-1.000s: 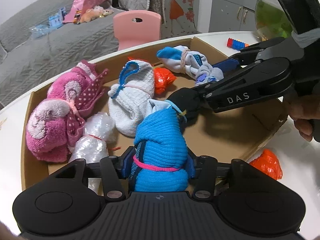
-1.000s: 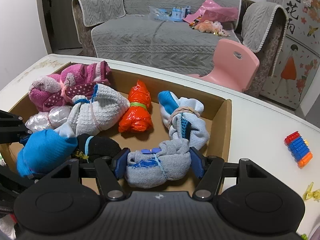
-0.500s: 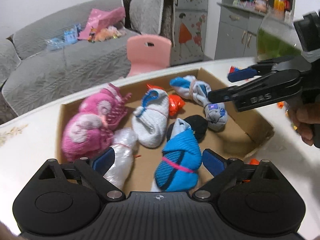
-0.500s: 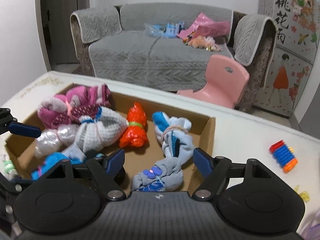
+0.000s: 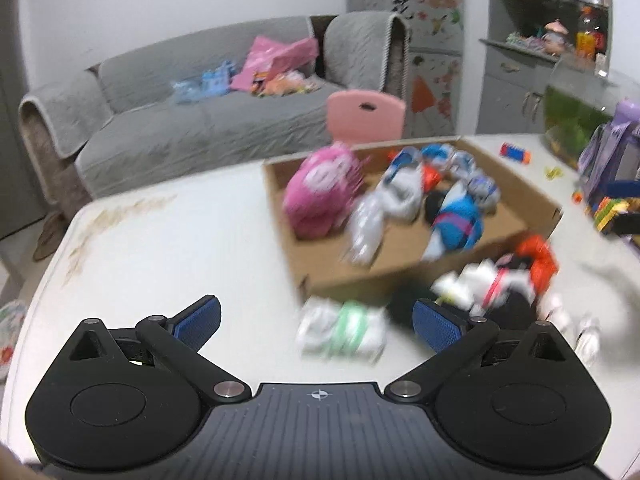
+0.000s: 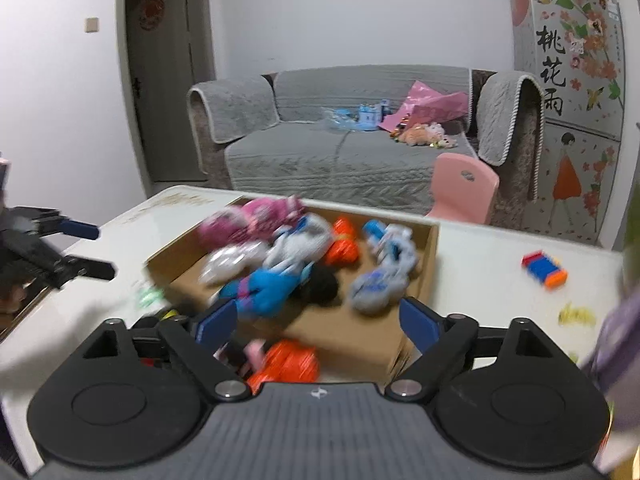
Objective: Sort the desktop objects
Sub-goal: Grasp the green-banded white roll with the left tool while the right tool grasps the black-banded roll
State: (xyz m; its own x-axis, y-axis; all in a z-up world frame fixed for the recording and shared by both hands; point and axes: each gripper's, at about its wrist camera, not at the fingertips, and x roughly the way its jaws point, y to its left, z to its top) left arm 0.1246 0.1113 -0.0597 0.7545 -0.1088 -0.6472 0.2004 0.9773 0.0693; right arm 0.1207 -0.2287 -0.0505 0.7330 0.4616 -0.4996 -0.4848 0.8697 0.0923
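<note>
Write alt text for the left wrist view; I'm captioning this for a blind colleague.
The left gripper hovers with nothing between its opening jaws over a white table, a blurred white-and-green bundle just ahead. Beyond sits a cardboard box holding tied sock bundles, including a pink one and a blue one. A grey sofa fills the background.

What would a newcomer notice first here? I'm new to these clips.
The cardboard box mid-table, heaped with bright bundles: a pink one at its far left, a blue one near the front. More bundles lie on the table beside it. Both tongs are empty, jaws opening.
</note>
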